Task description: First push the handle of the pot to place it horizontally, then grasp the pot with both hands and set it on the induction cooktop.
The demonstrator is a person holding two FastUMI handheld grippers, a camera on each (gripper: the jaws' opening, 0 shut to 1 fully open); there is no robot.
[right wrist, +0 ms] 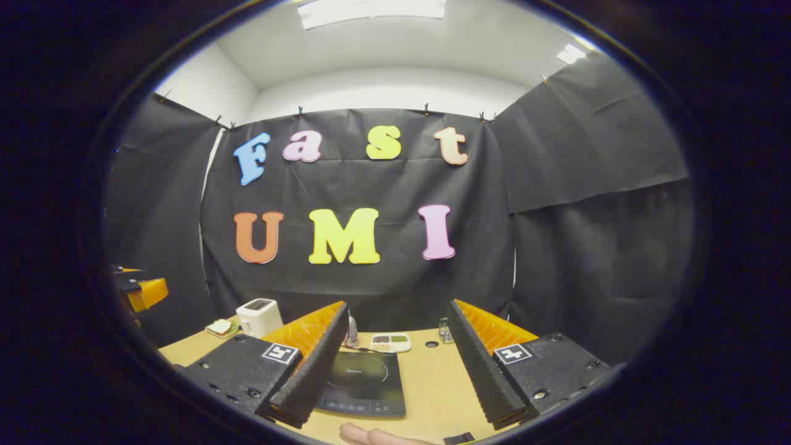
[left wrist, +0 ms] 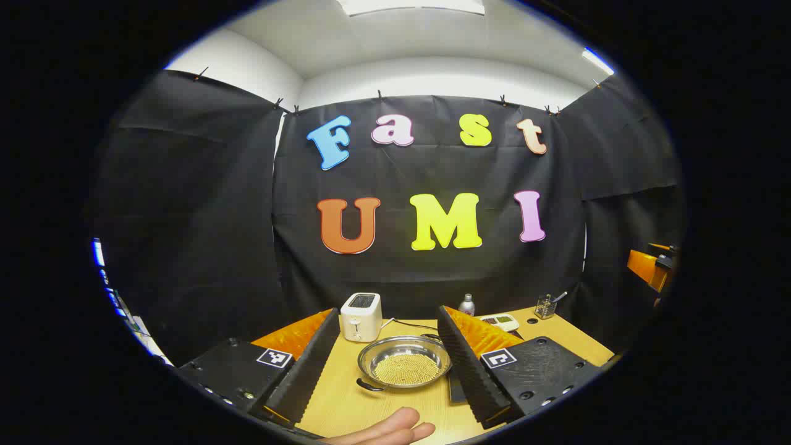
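A shallow steel pot holding yellowish grains sits on the wooden table. One black side handle points toward me at the pot's near left; another handle shows at its far right. My left gripper is open, its fingers standing either side of the pot and apart from it. In the right gripper view the black induction cooktop lies flat on the table, with my right gripper open above and behind it and nothing between its fingers.
A white toaster stands just behind the pot, with a small bottle, a white divided dish and a glass of pens further right. A plate with a sandwich sits by the toaster. A hand shows at the bottom edge.
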